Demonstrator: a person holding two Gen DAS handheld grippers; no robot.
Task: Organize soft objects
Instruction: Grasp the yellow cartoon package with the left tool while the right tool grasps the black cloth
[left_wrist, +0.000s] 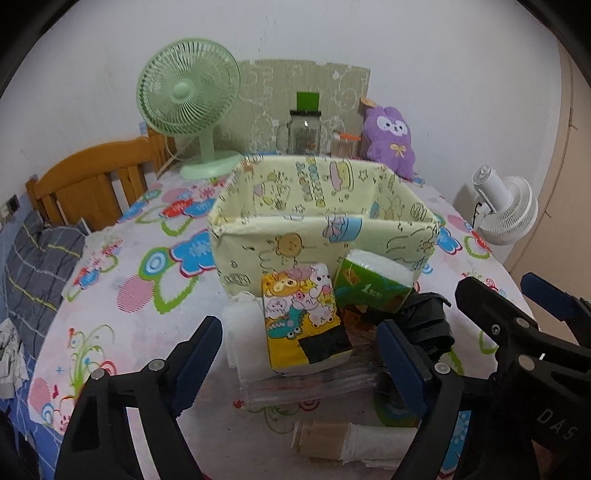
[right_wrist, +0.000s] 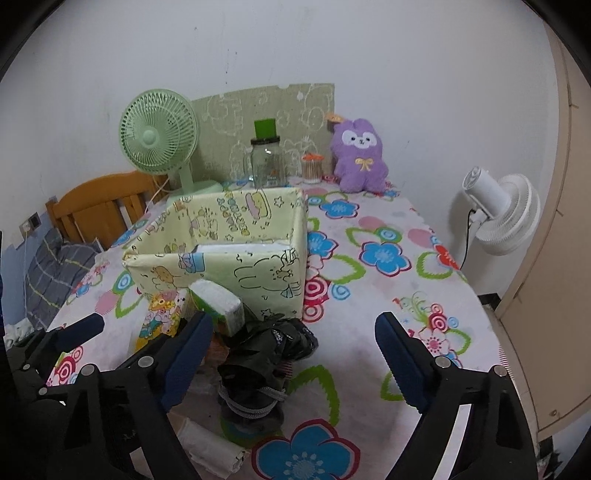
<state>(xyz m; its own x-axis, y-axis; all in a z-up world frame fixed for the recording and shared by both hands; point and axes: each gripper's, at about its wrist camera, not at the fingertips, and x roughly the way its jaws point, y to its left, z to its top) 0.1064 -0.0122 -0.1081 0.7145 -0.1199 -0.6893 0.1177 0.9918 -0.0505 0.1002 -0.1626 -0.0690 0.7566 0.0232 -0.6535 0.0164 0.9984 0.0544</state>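
Here my left gripper gapes wide, the cartoon tissue pack lying between its fingers; my right gripper hangs spread too, the dark umbrella just ahead, left of centre.

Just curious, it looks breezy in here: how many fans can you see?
2. A green fan stands at the table's far left corner, beside the glass jar. A white fan sits off the table's right edge, near the wall. Others may be out of view.

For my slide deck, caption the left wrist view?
Open left claw approaches a cartoon-printed tissue pack before a pale yellow fabric box.
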